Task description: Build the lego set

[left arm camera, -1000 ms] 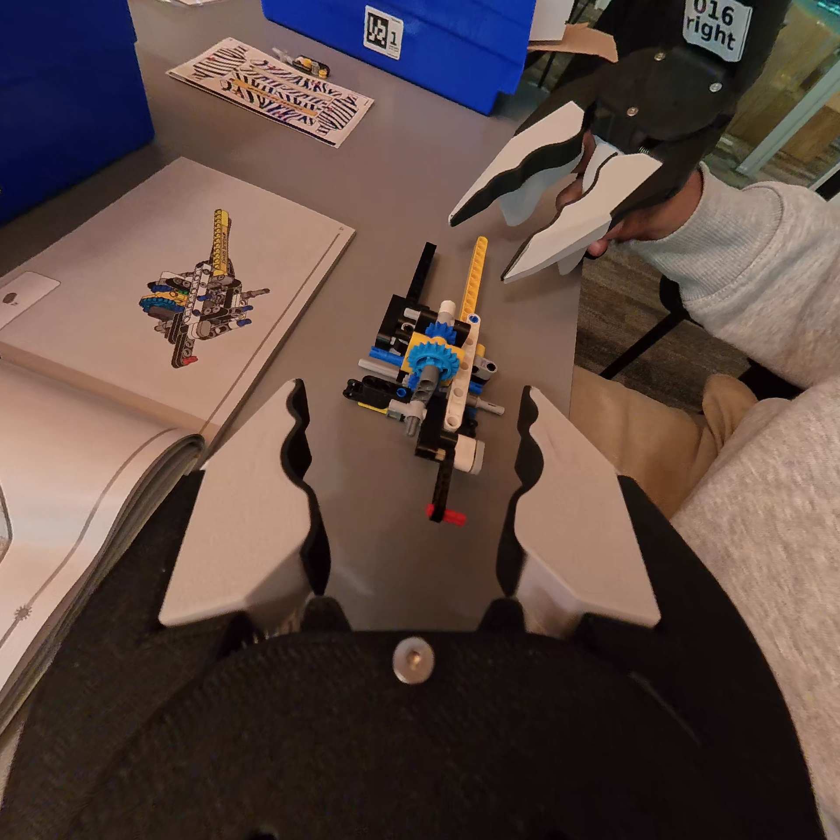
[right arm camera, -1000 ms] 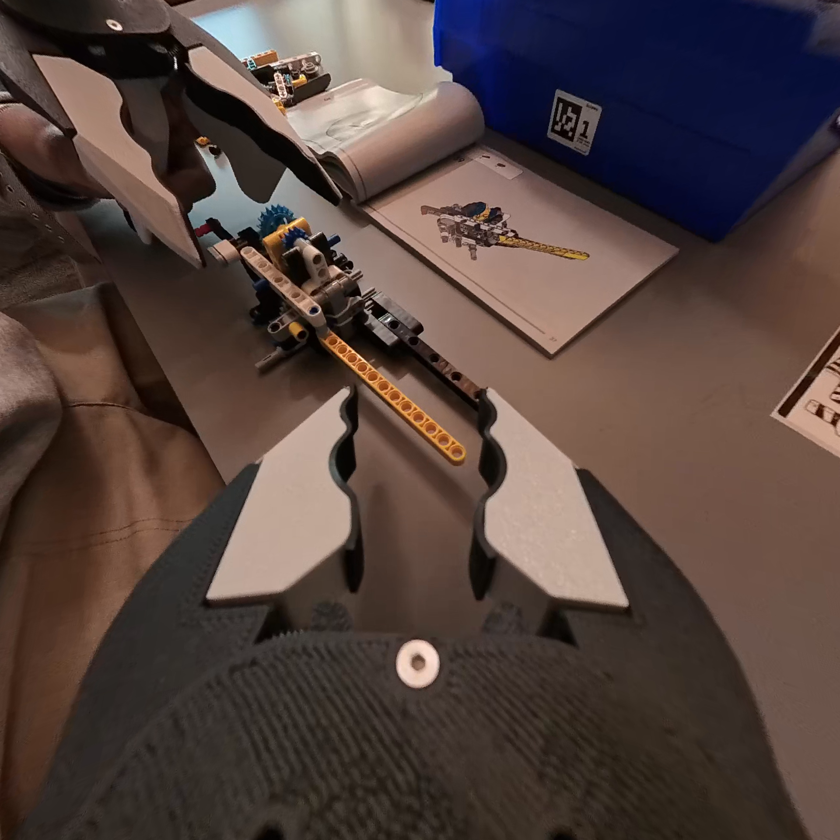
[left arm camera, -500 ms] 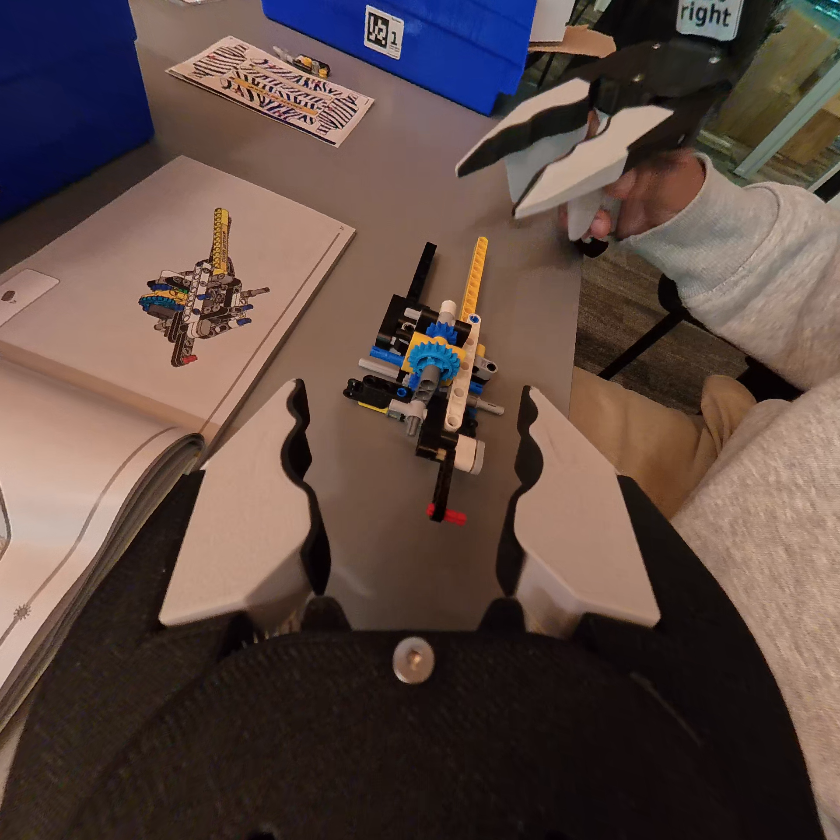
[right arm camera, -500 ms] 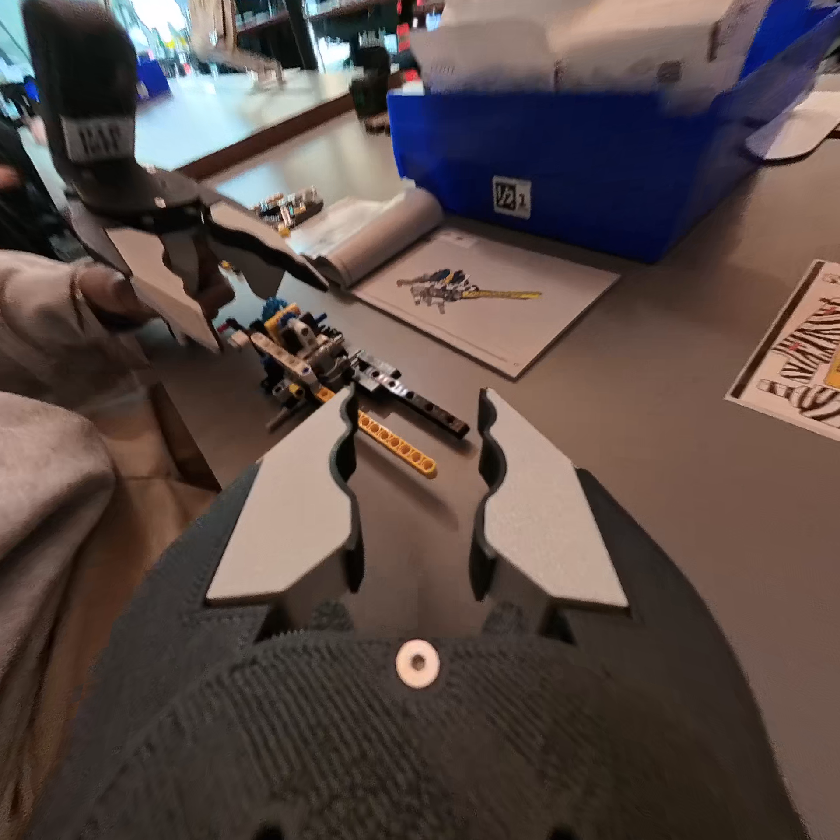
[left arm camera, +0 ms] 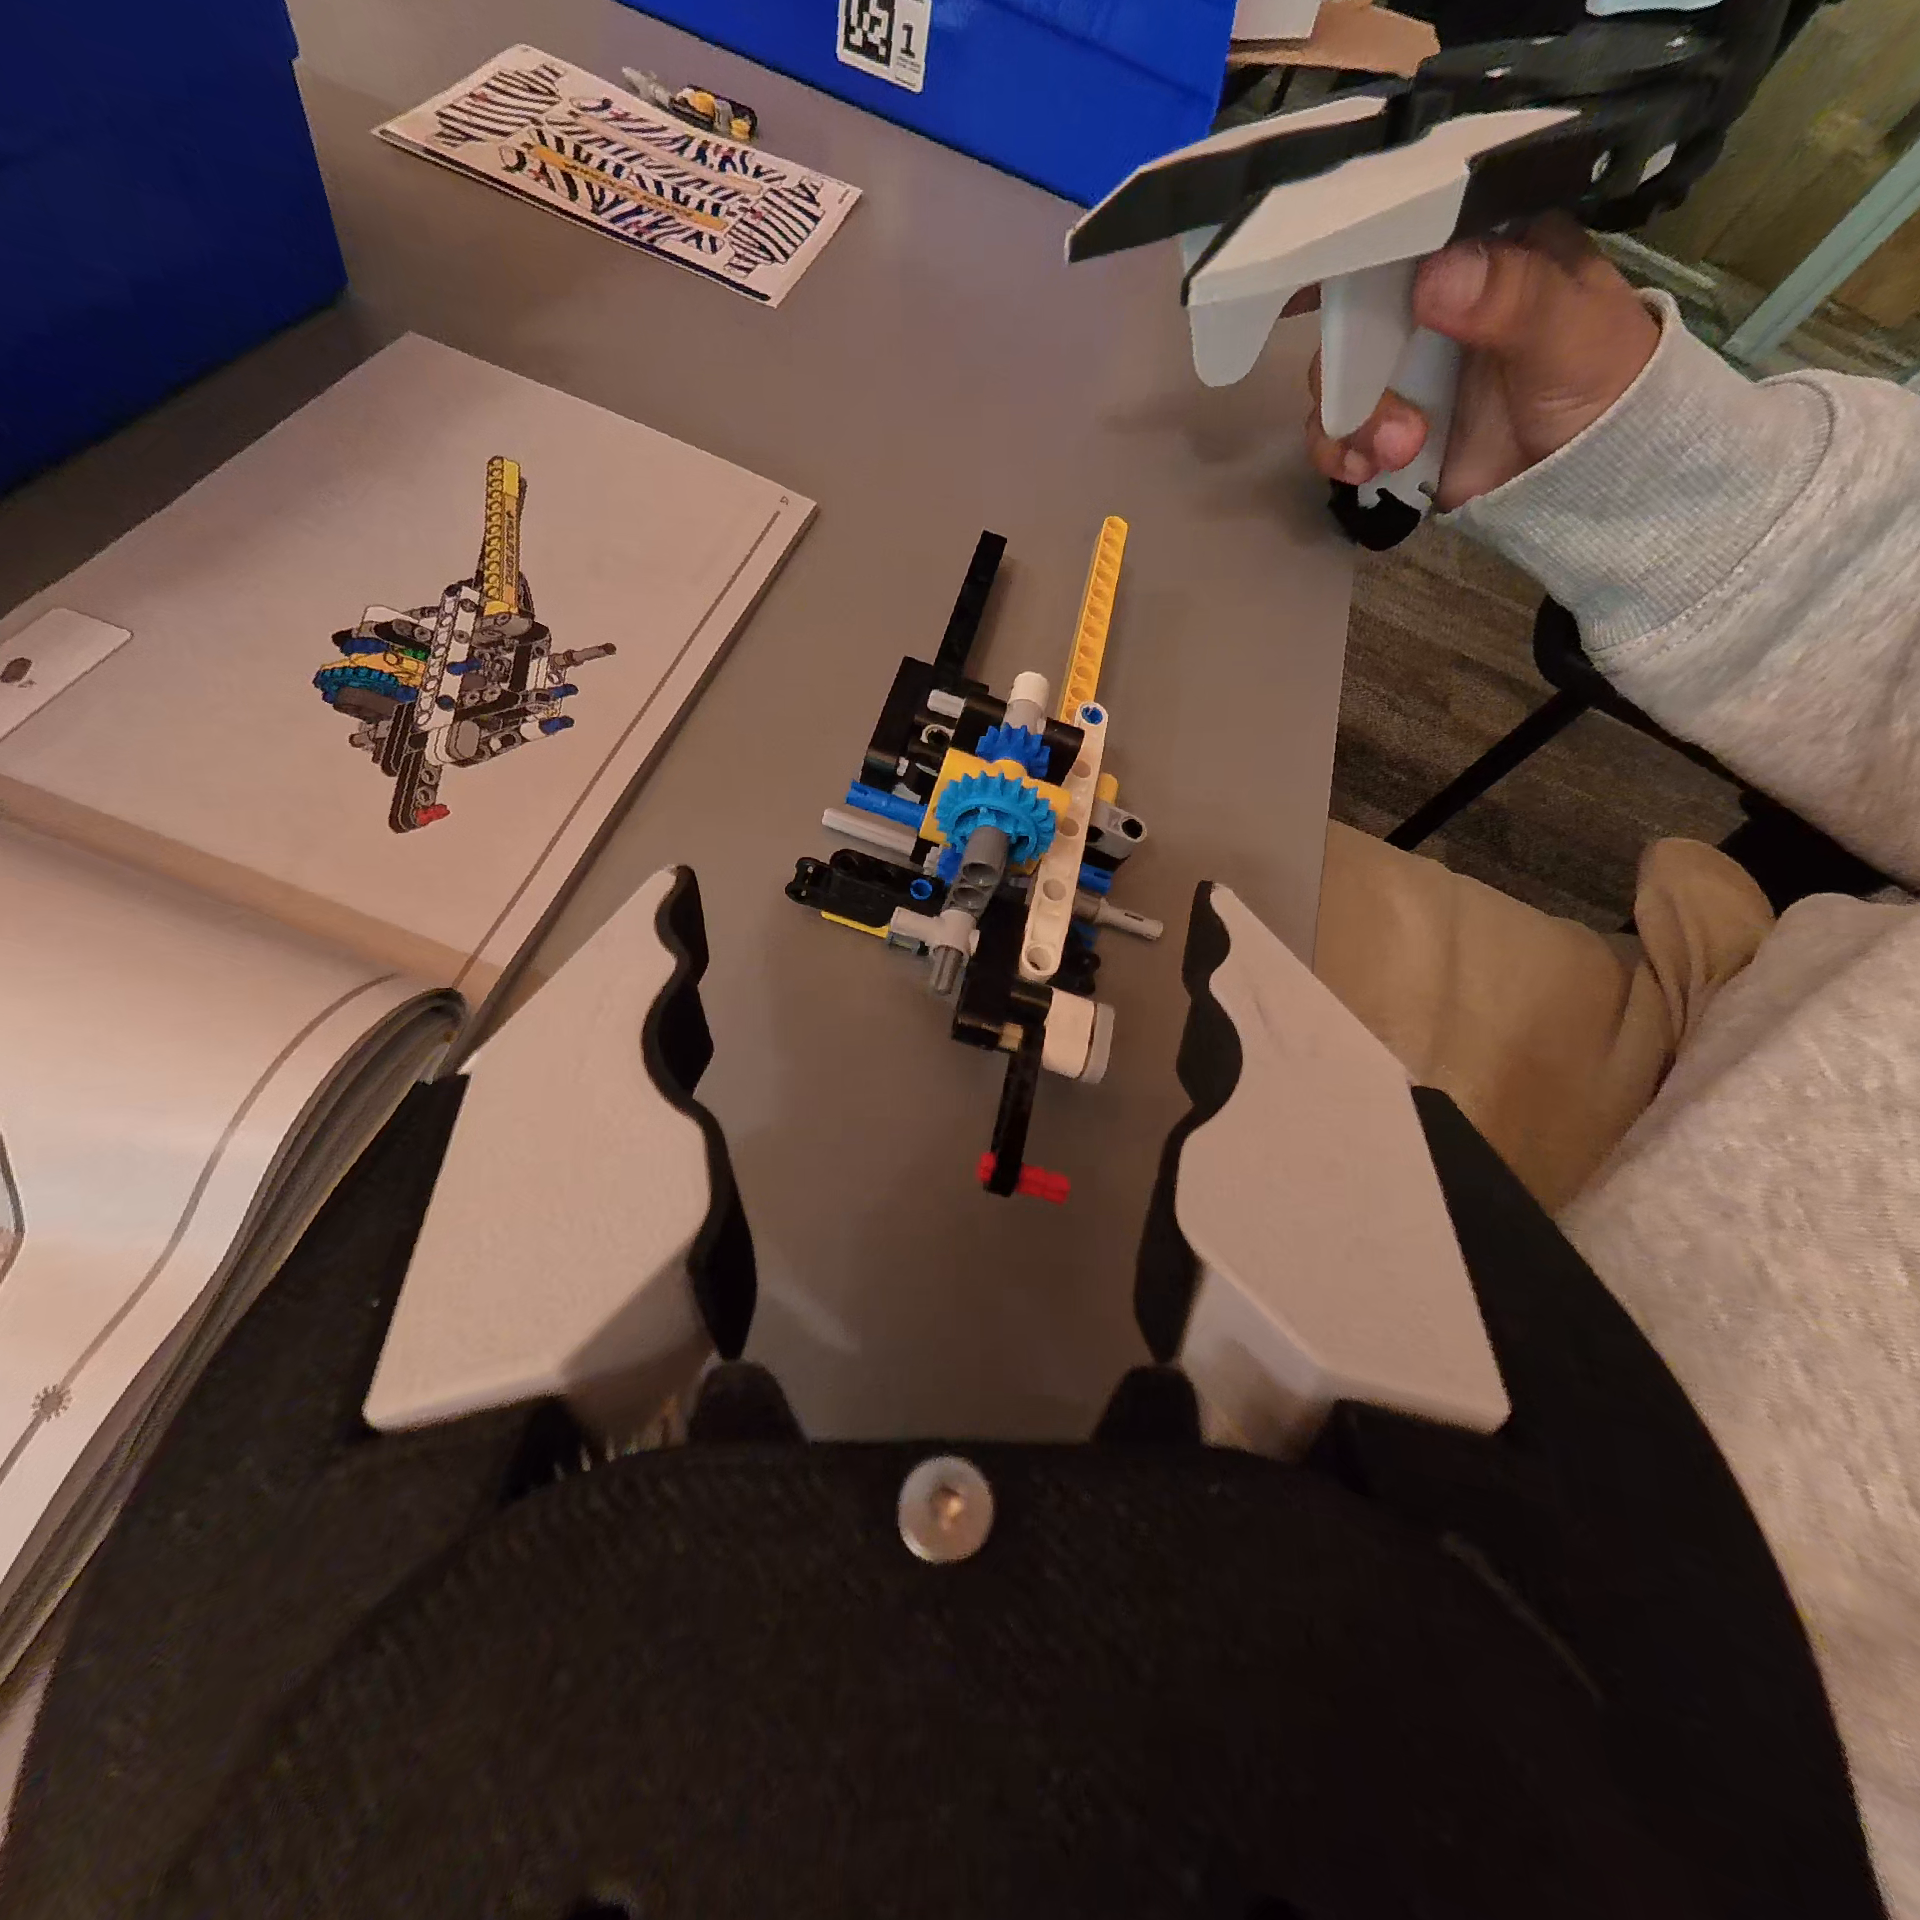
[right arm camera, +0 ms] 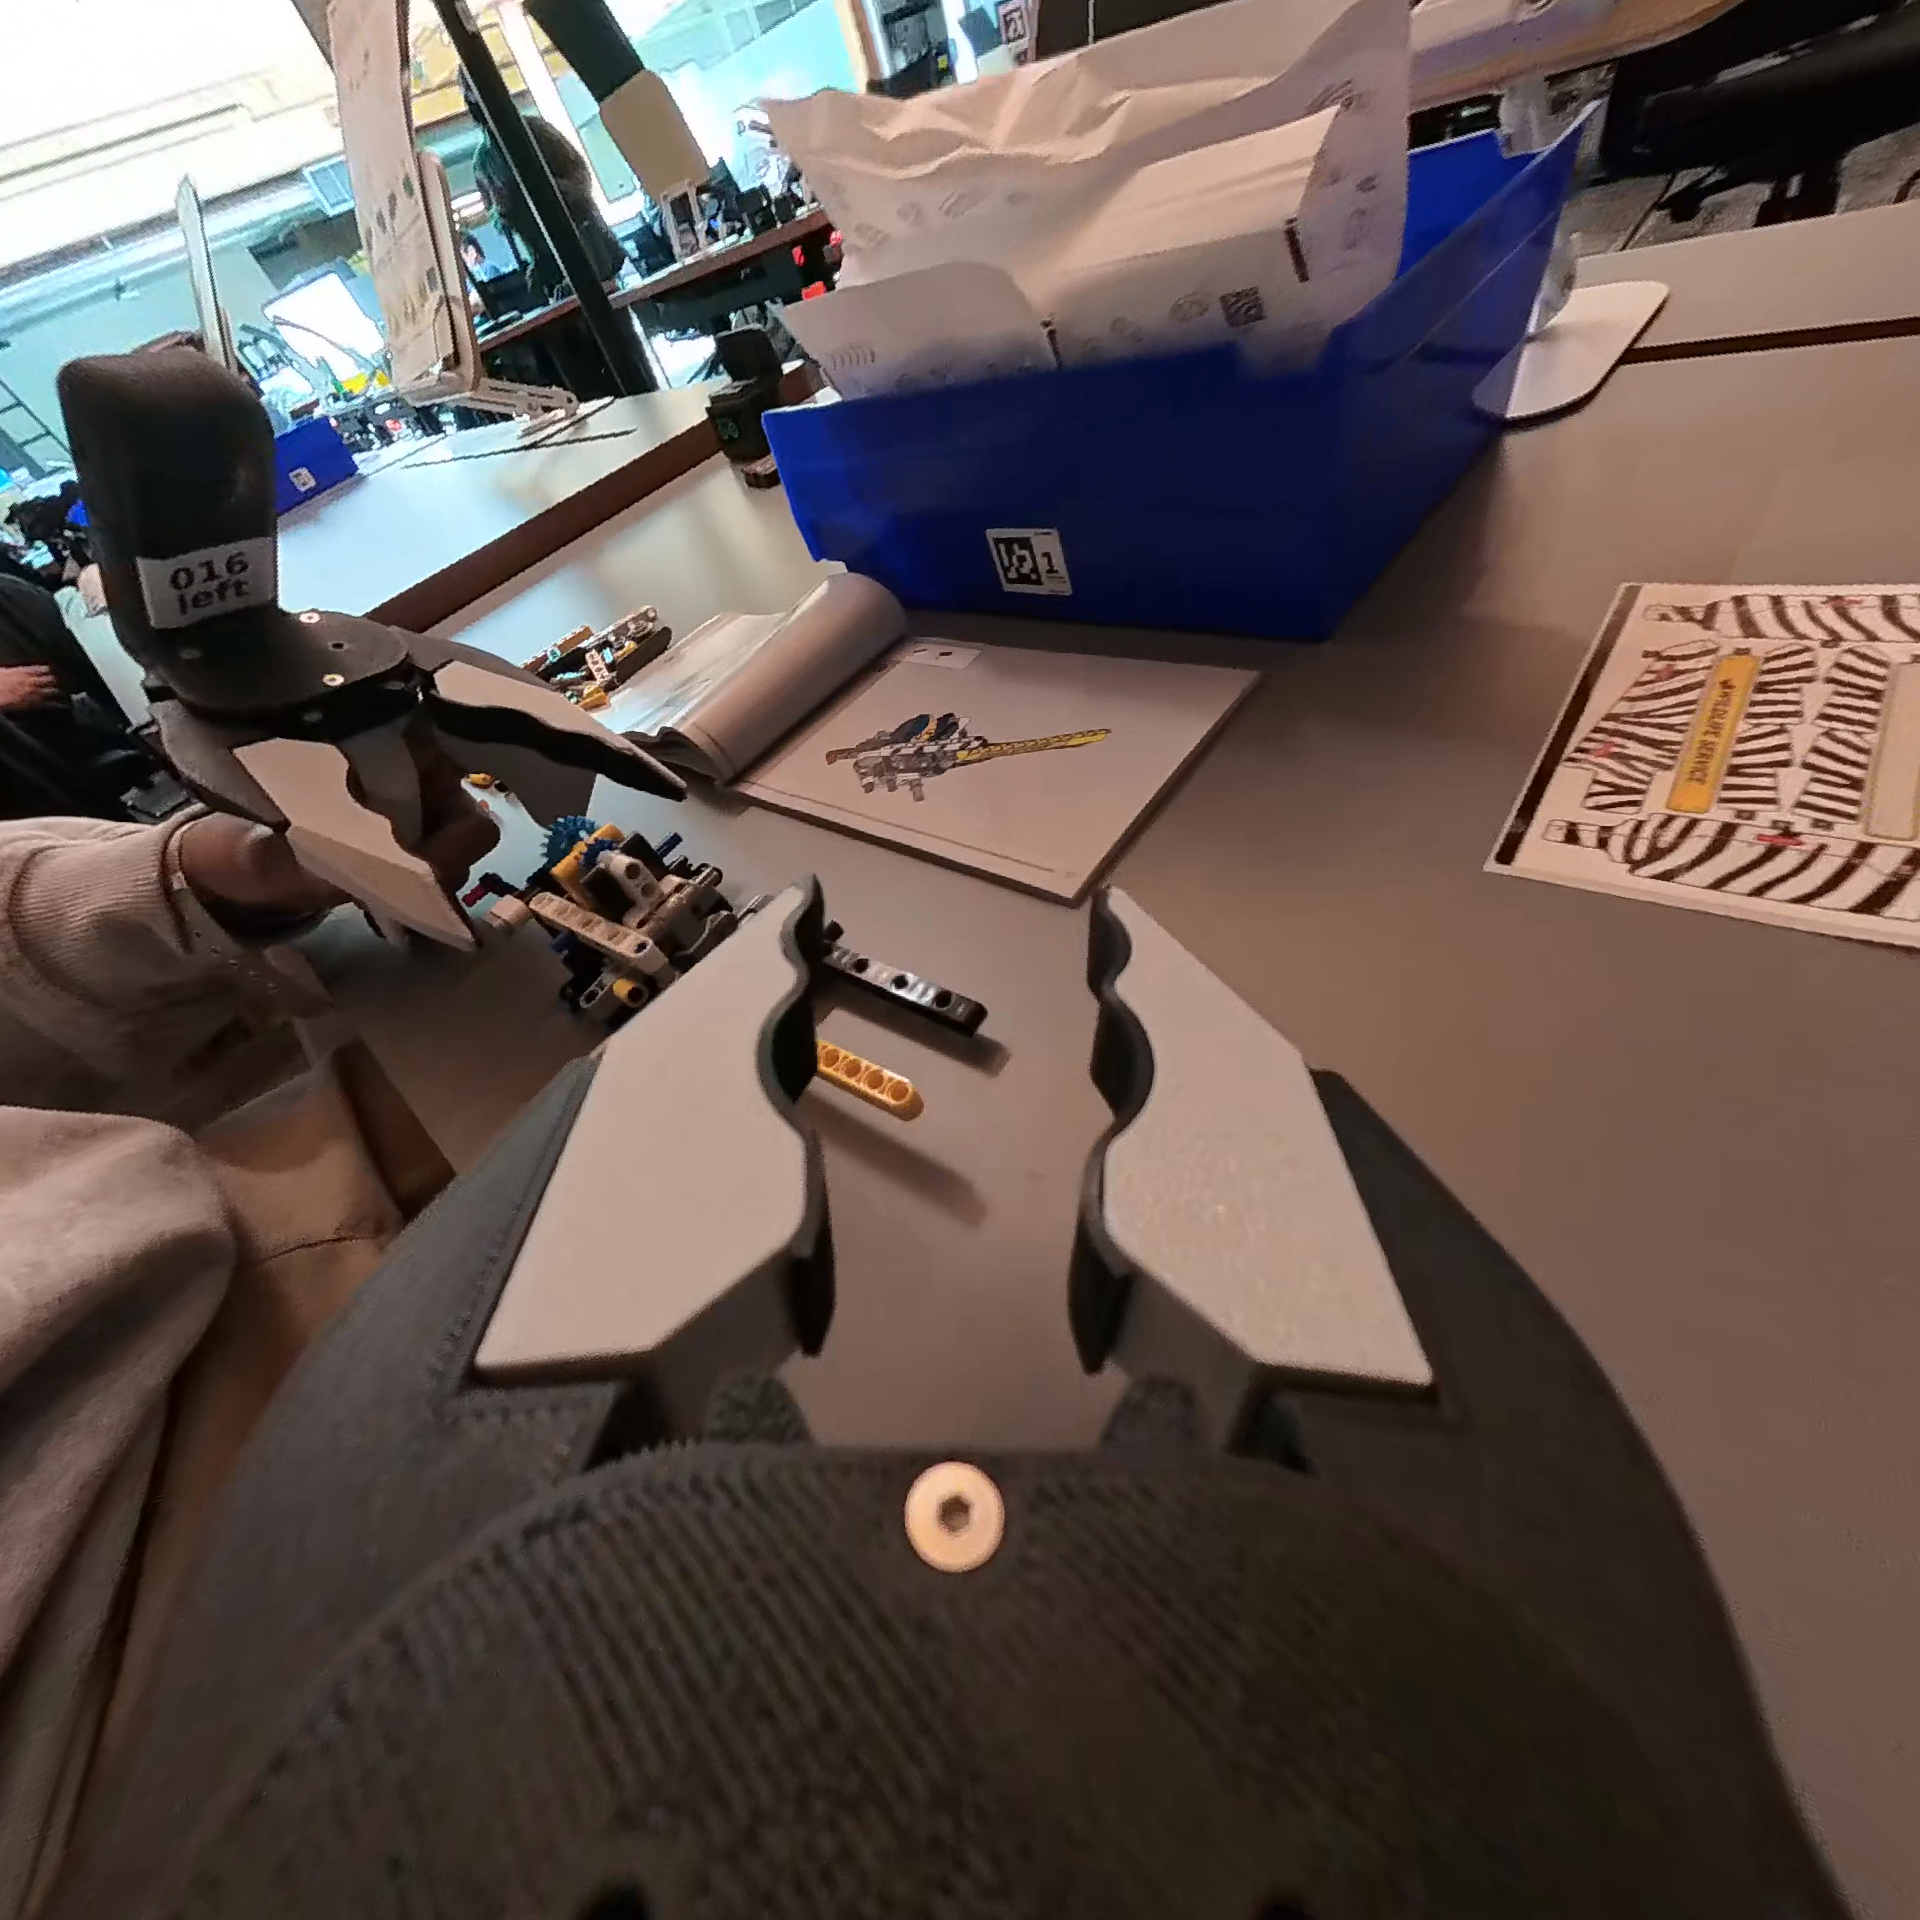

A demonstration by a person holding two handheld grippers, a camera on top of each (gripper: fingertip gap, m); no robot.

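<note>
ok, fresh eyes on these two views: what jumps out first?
The half-built lego model, with its bright blue gear and long yellow beam, lies on the grey table just ahead of the open left gripper. Left of it lies the open instruction booklet, and the right gripper hangs above the table's far right edge.

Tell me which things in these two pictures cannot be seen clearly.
- Yellow beam: right wrist view, mostly hidden behind the right gripper finger.
- Blue bin: left wrist view, cut by the frame edge.
- Loose lego pieces: left wrist view, too small to identify.
</note>
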